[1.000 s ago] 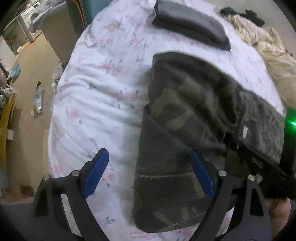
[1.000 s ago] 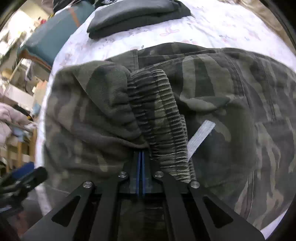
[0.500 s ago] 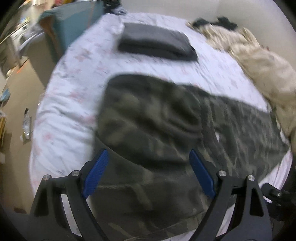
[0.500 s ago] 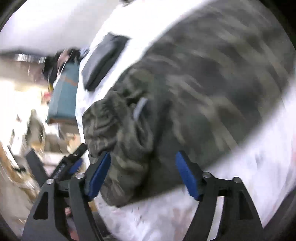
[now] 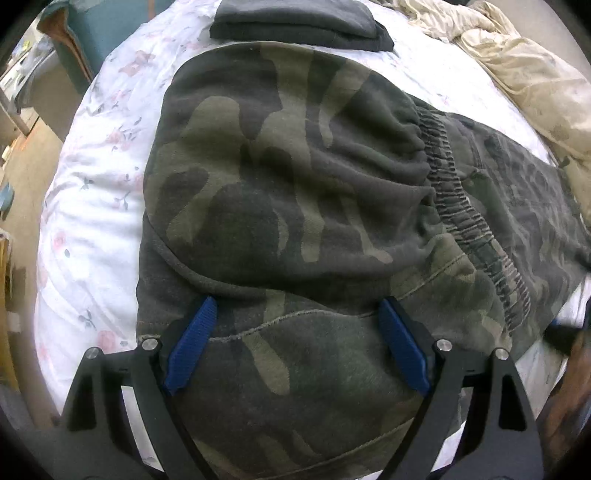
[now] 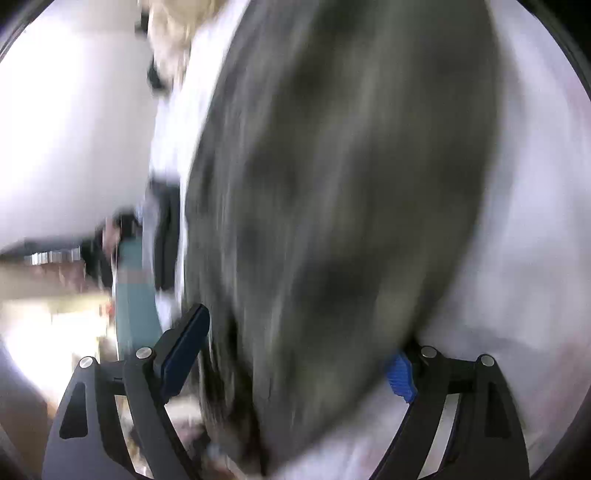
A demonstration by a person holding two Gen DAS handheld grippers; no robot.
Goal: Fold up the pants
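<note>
Camouflage pants [image 5: 295, 206] spread on a floral bedsheet [image 5: 92, 192], folded over so the ribbed elastic waistband [image 5: 469, 206] lies across the lower layer, right of the pants' middle. Left gripper [image 5: 297, 347] low over the near edge of the pants, jaws spread wide, blue pads [image 5: 192, 343] clear of each other with cloth showing between them and nothing pinched. Beyond the pants, at the far end of the sheet, a folded dark grey garment [image 5: 299, 18], just short of touching the camouflage cloth. Right of the pants, a crumpled cream blanket [image 5: 524, 66] along the sheet's edge. Left of the pants, past the sheet's edge, a teal chair [image 5: 85, 40].

In the right wrist view, heavy motion blur: pants [image 6: 332, 206] only a dark smear on the white sheet [image 6: 524, 221]. Right gripper [image 6: 299, 354] also spread open, one pad [image 6: 184, 354] left of the cloth, the other partly hidden behind it; contact with the cloth impossible to tell.
</note>
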